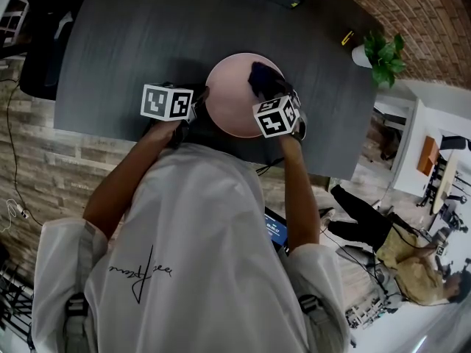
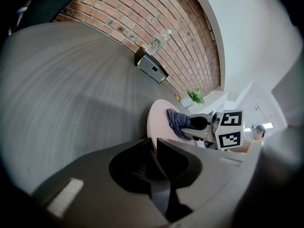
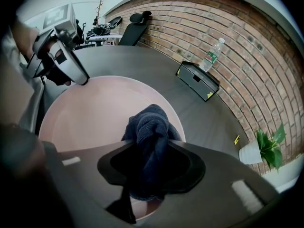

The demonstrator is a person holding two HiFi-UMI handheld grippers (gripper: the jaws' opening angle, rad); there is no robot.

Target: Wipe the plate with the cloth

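- left gripper (image 2: 154, 145) is clamped on the left rim of the plate (image 1: 232, 98), with the thin pink edge pinched between its jaws
- right gripper (image 3: 151, 148) is clamped on the cloth (image 3: 151, 120); the wad pokes out past the jaws and down onto the plate
- cloth sits on the far-right part of the plate face; middle and left of the face are bare
- step in hand reads as the wipe itself, with most of the face likely yet to be covered
- to do it well: hold the rim grip firm so the plate can't slide or spin under the push
- let only the soft wad touch the plate, not the hard jaw tips
- sweep in overlapping passes from right towards left, take in the rim, and stop short of the left gripper
- risk: the plate lies close to the near edge of the surface (image 1: 132, 43), so a hard push towards the person could shove it off or tip it
- plate: round, pale pink, matt, shallow with a low rim, no dirt or marks visible; can't tell if its left edge is lifted
- cloth: dark blue, ribbed knit, twisted into a bunch, soft, probably squashes and spreads under pressure
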